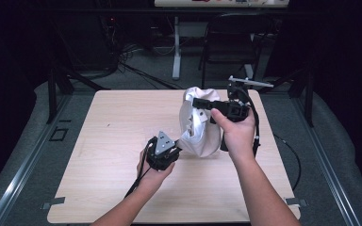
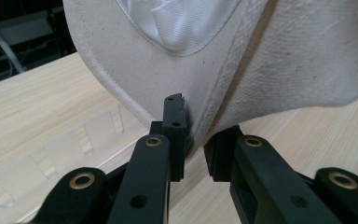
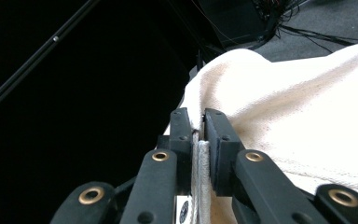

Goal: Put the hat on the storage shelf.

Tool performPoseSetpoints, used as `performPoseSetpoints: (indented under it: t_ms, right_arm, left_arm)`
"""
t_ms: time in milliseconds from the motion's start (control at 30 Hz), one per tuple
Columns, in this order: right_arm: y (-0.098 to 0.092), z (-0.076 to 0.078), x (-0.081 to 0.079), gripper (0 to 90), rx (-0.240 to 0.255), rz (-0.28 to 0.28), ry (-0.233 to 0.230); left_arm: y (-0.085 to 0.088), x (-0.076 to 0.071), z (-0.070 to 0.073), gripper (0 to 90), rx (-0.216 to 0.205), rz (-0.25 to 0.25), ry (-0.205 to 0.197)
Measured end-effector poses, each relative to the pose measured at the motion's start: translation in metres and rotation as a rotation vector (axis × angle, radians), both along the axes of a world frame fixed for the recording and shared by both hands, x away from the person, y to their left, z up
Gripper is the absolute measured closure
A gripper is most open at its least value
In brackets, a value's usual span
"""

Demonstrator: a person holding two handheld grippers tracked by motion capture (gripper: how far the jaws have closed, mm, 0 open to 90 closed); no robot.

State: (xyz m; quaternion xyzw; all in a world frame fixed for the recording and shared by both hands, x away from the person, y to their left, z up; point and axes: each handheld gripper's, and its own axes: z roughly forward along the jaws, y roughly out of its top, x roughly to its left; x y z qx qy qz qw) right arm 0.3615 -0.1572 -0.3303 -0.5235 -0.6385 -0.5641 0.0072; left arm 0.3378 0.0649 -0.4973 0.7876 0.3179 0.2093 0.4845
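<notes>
Cloth bag [image 1: 199, 127] between 2 grippers on table [image 1: 108, 141]

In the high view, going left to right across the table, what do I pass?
Bare table edge → left gripper → white cloth bag → right gripper, its body off to the bag's right, held in the right hand → folding chair behind the table.

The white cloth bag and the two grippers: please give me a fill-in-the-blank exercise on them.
1. The right gripper is shut on the bag's ____ edge.
2. The left gripper pinches the white cloth bag near its ____ edge.
3. The bag is held above a ____ table.

Missing words: upper; lower; wooden
</notes>
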Motion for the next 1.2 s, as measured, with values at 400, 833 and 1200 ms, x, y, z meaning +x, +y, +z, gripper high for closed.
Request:
performPoseSetpoints:
  t_ms: [400, 833, 1200]
  right_arm:
    - [0.006, -0.023, 0.015, 82.4, -0.025, -0.014, 0.042]
    - [0.011, -0.034, 0.019, 82.4, -0.016, -0.004, 0.059]
    - [0.008, -0.036, 0.018, 82.4, -0.018, -0.003, 0.064]
  left_arm:
    - [0.003, 0.022, -0.016, 79.8, 0.006, 0.004, 0.053]
    - [0.009, 0.026, -0.022, 79.8, -0.056, 0.001, 0.063]
    - [-0.002, 0.019, -0.028, 80.6, -0.039, 0.042, 0.054]
